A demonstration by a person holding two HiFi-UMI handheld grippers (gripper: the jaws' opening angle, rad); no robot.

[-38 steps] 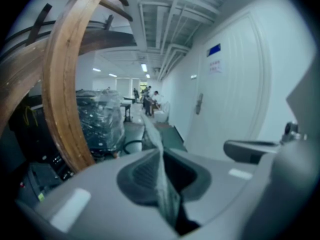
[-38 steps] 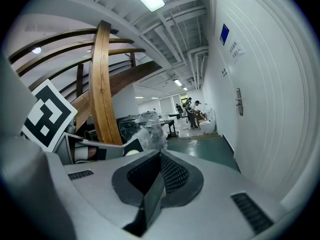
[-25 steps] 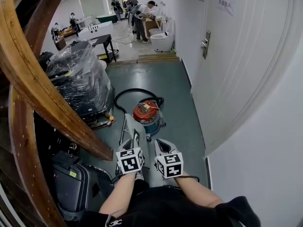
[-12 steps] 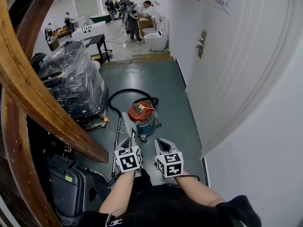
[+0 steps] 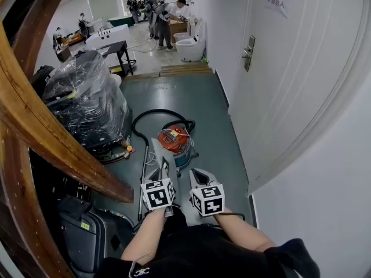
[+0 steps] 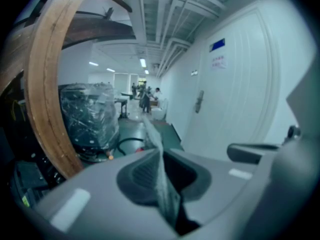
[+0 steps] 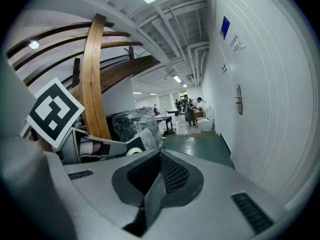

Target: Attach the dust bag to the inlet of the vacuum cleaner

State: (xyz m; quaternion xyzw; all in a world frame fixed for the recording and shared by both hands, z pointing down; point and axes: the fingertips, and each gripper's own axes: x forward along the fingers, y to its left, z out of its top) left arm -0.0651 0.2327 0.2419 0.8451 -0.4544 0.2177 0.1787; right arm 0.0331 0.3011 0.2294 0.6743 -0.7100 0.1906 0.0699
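My L gripper [image 6: 162, 184] was clamped on the grey dust bag [image 5: 157, 153]. R gripper [image 7: 155, 184] was pinched shut on the same bag, lower down. The vac cleaner [image 5: 175, 139], red top shut, sat on the floor [image 5: 214, 114] just ahead, w/ its hose [image 5: 142, 117] looped behind.

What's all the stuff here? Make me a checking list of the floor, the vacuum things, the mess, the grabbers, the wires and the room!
Surface: green floor; no table seen.
Job's things: vacuum cleaner stands on the floor; grey dust bag is held between the grippers, not yet attached.
Clutter: plastic-wrapped pile, black case, curved wooden beam.
Grippers: left gripper and right gripper both shut on the dust bag.
Cables: black hose looped beside the vacuum cleaner.
Surroundings: white door on the right; people far down the hall.
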